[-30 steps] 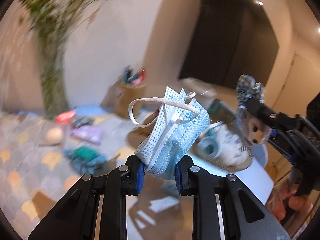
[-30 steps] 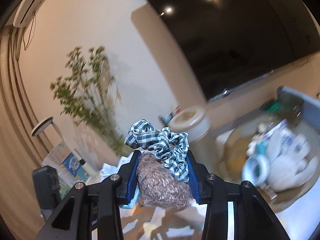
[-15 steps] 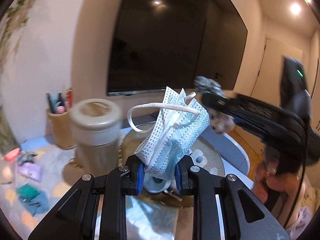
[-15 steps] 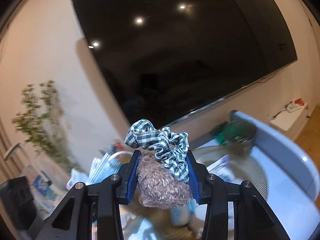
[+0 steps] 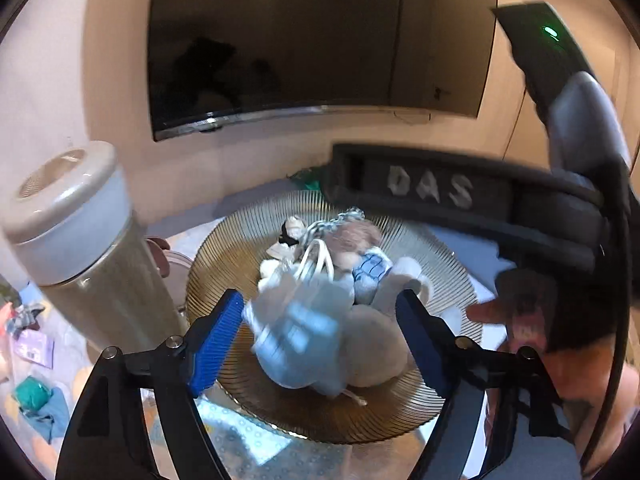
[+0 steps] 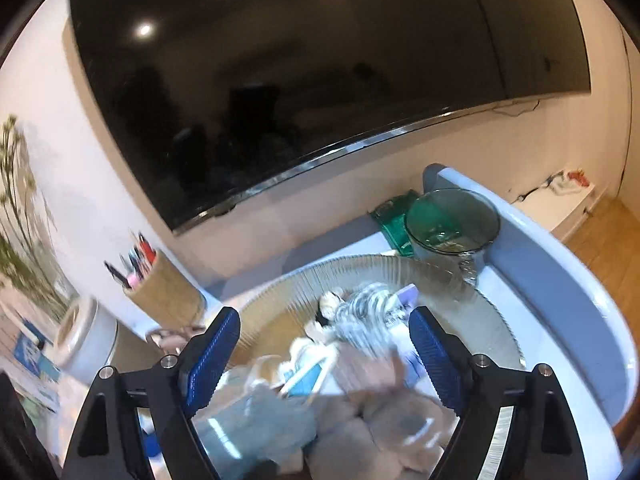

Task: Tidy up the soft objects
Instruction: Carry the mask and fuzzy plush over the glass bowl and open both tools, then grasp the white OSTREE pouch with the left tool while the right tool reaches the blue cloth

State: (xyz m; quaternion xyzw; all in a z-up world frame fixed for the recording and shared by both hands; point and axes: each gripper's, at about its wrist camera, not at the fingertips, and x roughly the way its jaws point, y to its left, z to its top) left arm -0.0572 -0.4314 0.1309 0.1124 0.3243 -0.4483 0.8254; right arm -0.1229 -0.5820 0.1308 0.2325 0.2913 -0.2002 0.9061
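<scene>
Face mask (image 5: pixel 296 340), blurred, lies centre-frame over the ribbed plate (image 5: pixel 224 256), between the left gripper's (image 5: pixel 320 336) just-spread jaws; right gripper (image 6: pixel 324 356) likewise spread.

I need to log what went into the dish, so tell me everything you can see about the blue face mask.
The face mask is a pale blue disposable one with white ear loops, soft and crumpled, blurred by motion. It lies between the open jaws of the left gripper, which have just been opening; the blue pads no longer press it. It sits over the ribbed amber glass plate, against the white plush toys piled there.
</scene>
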